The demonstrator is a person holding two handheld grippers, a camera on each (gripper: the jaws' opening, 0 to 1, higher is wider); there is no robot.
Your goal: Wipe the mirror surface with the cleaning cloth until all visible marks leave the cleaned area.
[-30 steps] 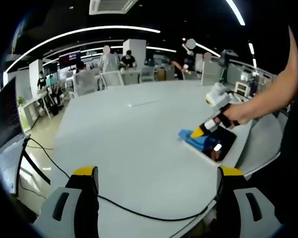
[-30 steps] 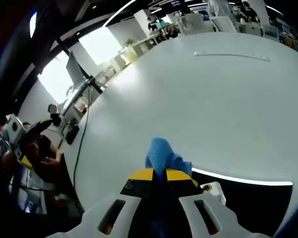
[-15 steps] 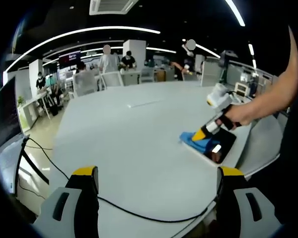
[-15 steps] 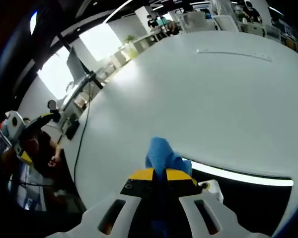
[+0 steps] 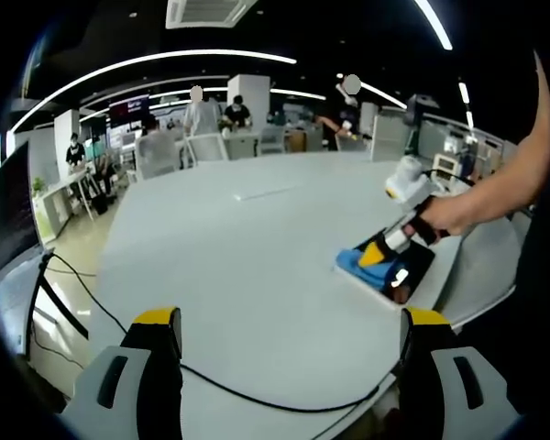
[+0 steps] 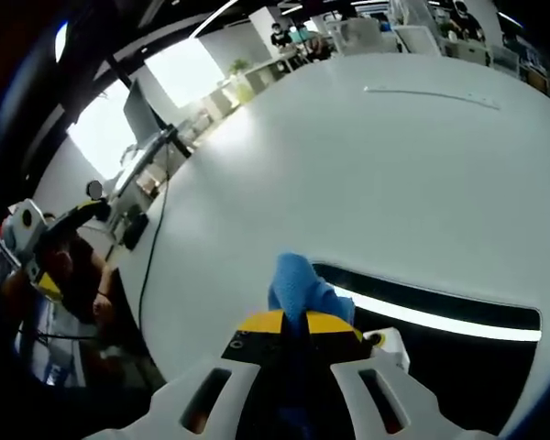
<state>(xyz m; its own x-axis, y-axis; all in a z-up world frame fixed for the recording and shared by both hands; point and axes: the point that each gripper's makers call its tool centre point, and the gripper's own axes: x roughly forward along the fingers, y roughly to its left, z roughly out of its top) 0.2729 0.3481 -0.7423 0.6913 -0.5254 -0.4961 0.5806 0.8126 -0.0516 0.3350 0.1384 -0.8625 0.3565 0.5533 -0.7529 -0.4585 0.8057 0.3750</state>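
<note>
A person's right gripper (image 6: 293,323) has its yellow-tipped jaws clamped together on a blue cleaning cloth (image 6: 298,289), which bunches up just ahead of the tips. The cloth is pressed onto a dark rectangular mirror (image 6: 458,353) lying flat on a large white table (image 6: 394,174), directly under and in front of this gripper. The left gripper (image 5: 289,325) hangs well back from the mirror (image 5: 412,266), jaws wide apart and holding nothing, with a black cable (image 5: 257,390) between them on the table
</note>
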